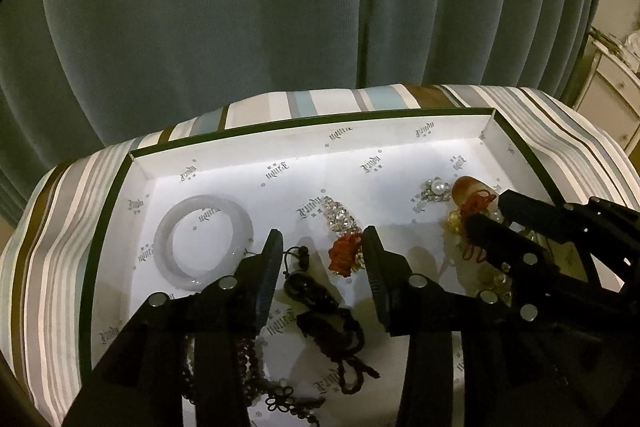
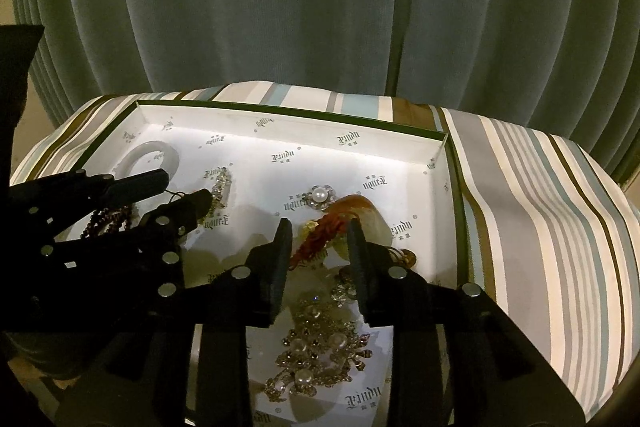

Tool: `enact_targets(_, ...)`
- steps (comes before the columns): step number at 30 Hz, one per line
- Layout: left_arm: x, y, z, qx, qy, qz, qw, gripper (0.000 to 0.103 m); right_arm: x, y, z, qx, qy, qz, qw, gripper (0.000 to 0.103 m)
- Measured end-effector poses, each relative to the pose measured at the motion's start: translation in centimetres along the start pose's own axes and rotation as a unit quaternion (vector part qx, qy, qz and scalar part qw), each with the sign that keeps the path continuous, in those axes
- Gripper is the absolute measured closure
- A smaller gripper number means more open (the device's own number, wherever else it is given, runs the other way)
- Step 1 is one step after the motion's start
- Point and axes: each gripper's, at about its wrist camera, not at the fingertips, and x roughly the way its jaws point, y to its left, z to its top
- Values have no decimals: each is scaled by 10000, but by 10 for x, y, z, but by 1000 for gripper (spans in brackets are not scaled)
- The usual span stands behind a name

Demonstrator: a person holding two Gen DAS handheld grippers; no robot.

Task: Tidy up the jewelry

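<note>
With both the left gripper [image 1: 322,245] and right gripper [image 2: 319,237] released over the white box [image 1: 312,139] at lower frame, jewelry lies deposited inside; next, withdraw.

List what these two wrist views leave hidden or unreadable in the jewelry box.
- Left wrist view: dark beaded string, mostly covered by the left gripper.
- Right wrist view: pearl-and-rhinestone piece, flanked and partly covered by the right gripper.
- Both views: near edge of the white printed box, cut off.
</note>
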Motion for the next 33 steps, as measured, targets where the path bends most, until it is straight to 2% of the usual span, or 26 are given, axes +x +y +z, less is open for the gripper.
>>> enact_targets(2,-1,2,0,-54,-27,60,10000,51,-1,-1,0,10,-22,-21,10000,69)
enact_targets(6,-4,9,-1,-206,-80,136,9997,39,-3,-7,2,95,-81,-66,9999,56)
enact_targets(11,-8,12,-1,-216,-147,263,9993,35,-5,-8,4,116,-123,-115,9998,50)
enact_targets(15,-12,16,-3,-302,-201,385,9986,28,-8,-8,5,131,-172,-177,9996,44)
enact_targets(23,-28,25,-15,-491,-168,538,9972,27,-20,4,5,98,-231,-213,9995,41)
enact_targets(29,-56,32,-33,-626,-218,626,9958,27,-44,20,0,129,-361,-202,9991,41)
enact_targets(33,-78,35,-46,-670,-243,720,9949,27,-66,31,-10,191,-432,-189,9987,36)
